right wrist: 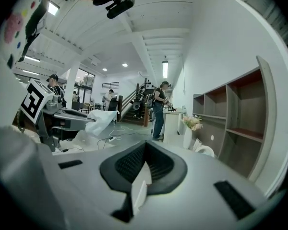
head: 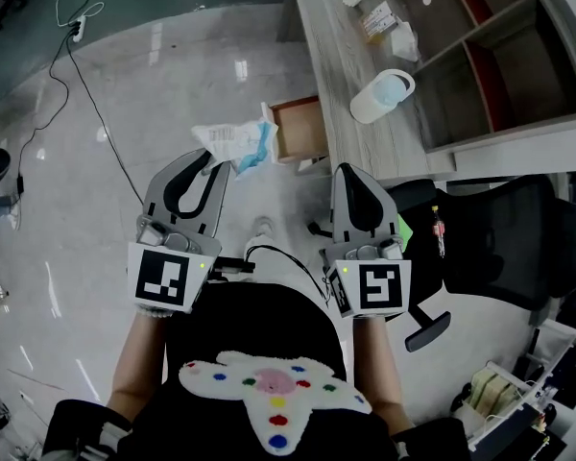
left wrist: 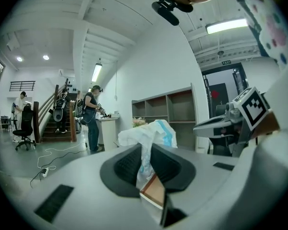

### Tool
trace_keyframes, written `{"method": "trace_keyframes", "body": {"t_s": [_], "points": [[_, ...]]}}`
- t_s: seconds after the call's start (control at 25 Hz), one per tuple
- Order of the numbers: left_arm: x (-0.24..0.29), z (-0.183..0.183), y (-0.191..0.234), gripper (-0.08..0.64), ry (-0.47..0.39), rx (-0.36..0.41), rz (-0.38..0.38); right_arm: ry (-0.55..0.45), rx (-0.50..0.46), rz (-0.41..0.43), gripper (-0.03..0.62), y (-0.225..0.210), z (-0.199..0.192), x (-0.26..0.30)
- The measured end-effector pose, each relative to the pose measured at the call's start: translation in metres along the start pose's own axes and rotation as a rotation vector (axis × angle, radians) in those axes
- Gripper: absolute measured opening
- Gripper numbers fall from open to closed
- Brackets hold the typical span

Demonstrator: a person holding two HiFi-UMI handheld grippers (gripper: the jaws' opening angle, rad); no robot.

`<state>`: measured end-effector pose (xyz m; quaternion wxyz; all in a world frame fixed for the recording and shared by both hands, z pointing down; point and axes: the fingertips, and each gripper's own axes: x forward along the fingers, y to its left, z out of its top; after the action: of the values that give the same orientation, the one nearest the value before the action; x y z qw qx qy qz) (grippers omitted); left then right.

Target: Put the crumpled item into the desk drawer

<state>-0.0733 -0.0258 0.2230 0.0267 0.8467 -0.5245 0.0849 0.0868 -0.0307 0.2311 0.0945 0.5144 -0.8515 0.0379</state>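
**Head view: bag held in the air at the open drawer's edge**

Head view has the left claw [head: 217,165] clenched on the bag [head: 236,143], a crumpled white film with blue print. Only the bag's lower fold is pinched. The bulk of it puffs out past the claw tips, toward the drawer [head: 302,129]. The left gripper view confirms this, with the film running down between the two pads and bunching above them.

The bag is off the floor and not yet inside. In the head view it overlaps the drawer's left rim. The drawer is pulled out from the table [head: 338,58] and looks empty, as far as can be seen. The right claw [head: 351,177] is closed on nothing and sits near the table edge, apart from the bag.

The step in hand looks like the carry over the drawer. To do it well, the whole bundle should probably go right, over the open box, not just the pinched fold. It should then sink below the rim before the left claw lets go. Film this light may spring up or cling to a pad, so a low, slow release seems safest. The right claw is best kept clear of the path.
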Motion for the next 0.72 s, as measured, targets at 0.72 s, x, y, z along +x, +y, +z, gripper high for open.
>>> {"method": "trace_keyframes", "body": {"t_s": [0.72], "points": [[0.022, 0.003, 0.003, 0.071, 0.001, 0.009, 0.039, -0.018, -0.014, 0.026, 0.005, -0.022, -0.001, 0.015]]}}
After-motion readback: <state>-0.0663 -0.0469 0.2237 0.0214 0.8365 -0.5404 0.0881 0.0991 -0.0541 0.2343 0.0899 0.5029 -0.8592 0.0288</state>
